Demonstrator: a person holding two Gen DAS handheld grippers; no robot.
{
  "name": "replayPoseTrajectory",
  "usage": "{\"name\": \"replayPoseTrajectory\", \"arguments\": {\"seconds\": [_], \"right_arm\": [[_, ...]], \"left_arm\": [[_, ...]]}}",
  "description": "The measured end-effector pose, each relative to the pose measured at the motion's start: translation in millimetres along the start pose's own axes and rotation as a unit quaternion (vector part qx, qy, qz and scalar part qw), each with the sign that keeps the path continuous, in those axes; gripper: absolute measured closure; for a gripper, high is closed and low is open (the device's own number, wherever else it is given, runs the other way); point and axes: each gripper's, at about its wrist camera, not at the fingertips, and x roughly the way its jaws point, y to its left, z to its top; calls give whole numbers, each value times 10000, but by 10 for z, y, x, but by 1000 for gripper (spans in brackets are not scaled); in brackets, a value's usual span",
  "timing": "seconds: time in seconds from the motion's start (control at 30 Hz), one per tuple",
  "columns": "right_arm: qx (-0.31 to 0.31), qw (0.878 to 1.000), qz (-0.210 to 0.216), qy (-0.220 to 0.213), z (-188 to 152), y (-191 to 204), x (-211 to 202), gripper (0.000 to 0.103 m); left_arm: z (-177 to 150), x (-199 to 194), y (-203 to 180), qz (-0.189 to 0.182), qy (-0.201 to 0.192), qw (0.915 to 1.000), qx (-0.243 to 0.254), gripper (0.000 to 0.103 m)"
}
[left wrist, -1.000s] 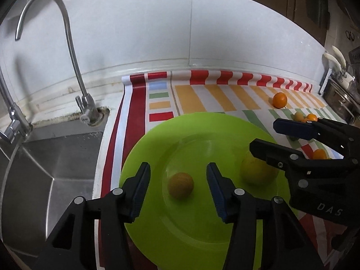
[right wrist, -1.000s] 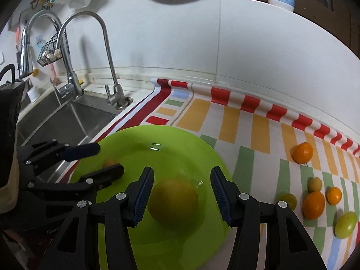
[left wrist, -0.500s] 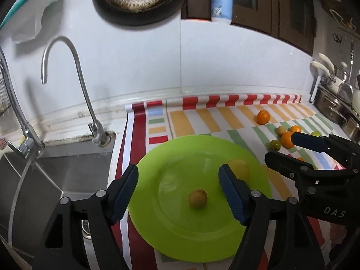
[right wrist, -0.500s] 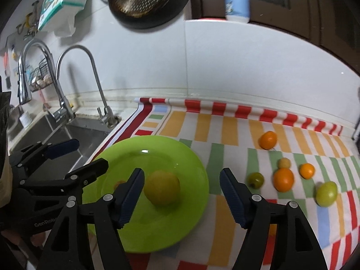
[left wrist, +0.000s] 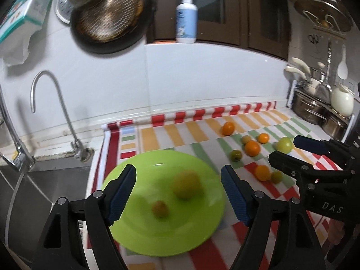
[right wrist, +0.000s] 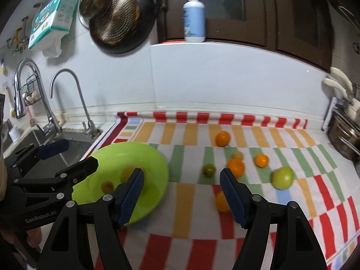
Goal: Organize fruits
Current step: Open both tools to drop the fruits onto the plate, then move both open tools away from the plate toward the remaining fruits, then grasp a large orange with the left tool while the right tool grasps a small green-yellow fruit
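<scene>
Your right hand-held gripper [right wrist: 181, 193] hangs released, its jaws just opened and nothing between them; the left hand-held gripper [left wrist: 178, 193] is likewise released above the green plate [left wrist: 144, 234], where a yellow-green fruit [left wrist: 186, 185] and a small brownish one [left wrist: 160, 209] already lie. The loose fruits sit ahead and right on the striped tabletop mat [right wrist: 184, 204]. An orange [right wrist: 221, 201] beside the right jaw is nearest, so the right hand is better placed.

Two blurred fruits [left wrist: 186, 185] on green plate [left wrist: 144, 236].
</scene>
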Motion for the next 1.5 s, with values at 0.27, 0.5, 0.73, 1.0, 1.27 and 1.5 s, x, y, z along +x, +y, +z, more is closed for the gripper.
{"name": "replayPoseTrajectory", "arguments": {"seconds": [0.27, 0.5, 0.73, 1.0, 1.27, 1.5], "right_arm": [[50, 9997, -216, -68, -110, -443, -220, 33], [-126, 9992, -378, 38, -250, -678, -297, 33], [-379, 9986, -271, 265, -384, -762, -155, 33], [-212, 9972, -27, 719, -496, -908, 253, 44], [-78, 9934, 139, 1139, -605, -998, 616, 54], [-3, 9914, 344, 1264, -636, -1040, 766, 66]], "left_arm": [[2, 5, -469, -241, -85, 9993, 289, 26], [-53, 125, -770, -514, -74, 9963, 687, 26], [-80, 360, -957, -825, 63, 9902, 1123, 27], [-150, 711, -1054, -1076, 465, 9853, 1246, 31], [-232, 1020, -1105, -1285, 836, 9806, 1224, 33], [-244, 1162, -1174, -1375, 995, 9787, 1155, 35]]}}
